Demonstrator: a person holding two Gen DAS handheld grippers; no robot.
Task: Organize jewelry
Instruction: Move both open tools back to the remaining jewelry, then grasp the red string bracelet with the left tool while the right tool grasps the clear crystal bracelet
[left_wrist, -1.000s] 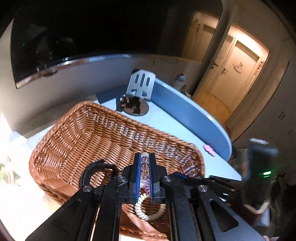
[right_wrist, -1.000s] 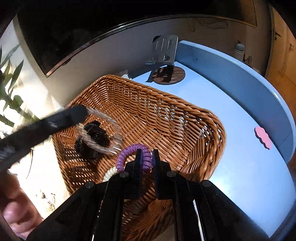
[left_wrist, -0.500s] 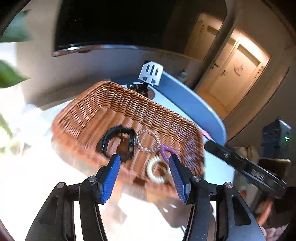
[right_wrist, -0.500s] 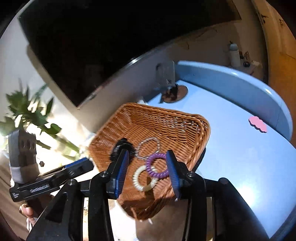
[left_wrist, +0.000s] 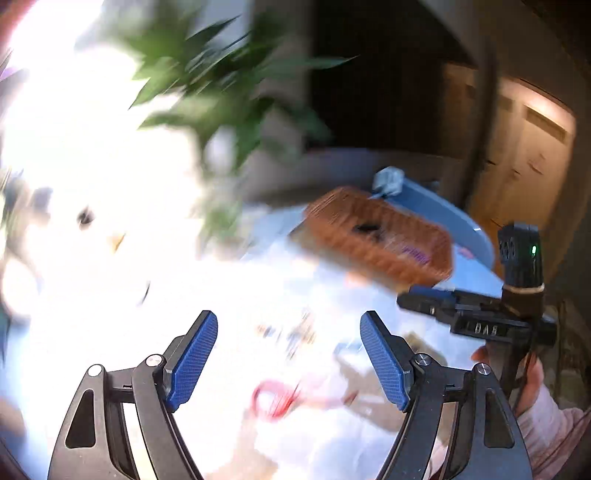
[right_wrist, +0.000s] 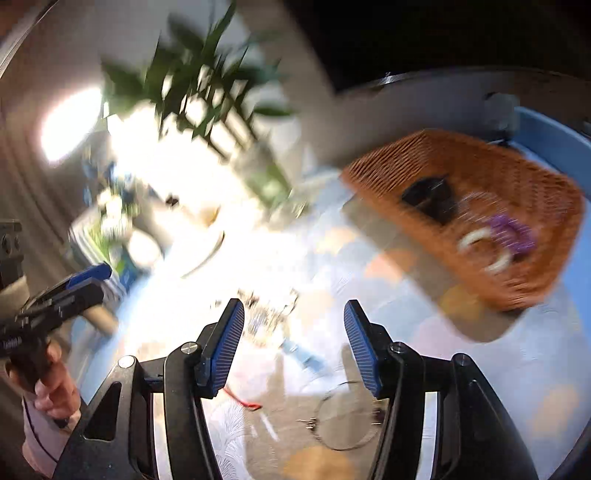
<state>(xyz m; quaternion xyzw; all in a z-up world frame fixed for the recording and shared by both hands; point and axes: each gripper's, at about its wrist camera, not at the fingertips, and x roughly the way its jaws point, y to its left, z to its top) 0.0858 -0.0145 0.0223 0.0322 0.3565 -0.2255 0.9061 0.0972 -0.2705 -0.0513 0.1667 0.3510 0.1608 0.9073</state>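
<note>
Left gripper (left_wrist: 288, 362): hanging with its jaws spread wide and nothing between them, over the bright, blurred table (left_wrist: 332, 295).
Right gripper (right_wrist: 293, 345): gaping too, gripping nothing.
Basket (right_wrist: 517, 173): sitting well beyond both grippers.
Jewelry: a purple bracelet (right_wrist: 511, 232), a white bracelet (right_wrist: 484, 249) and a dark piece (right_wrist: 430, 199) are lying inside the basket.
Wire hoop (right_wrist: 345, 415): lying on the table near the right gripper.

One wicker basket (right_wrist: 517, 173) holds two coil bracelets (right_wrist: 484, 249), one black item (right_wrist: 428, 197).
</note>
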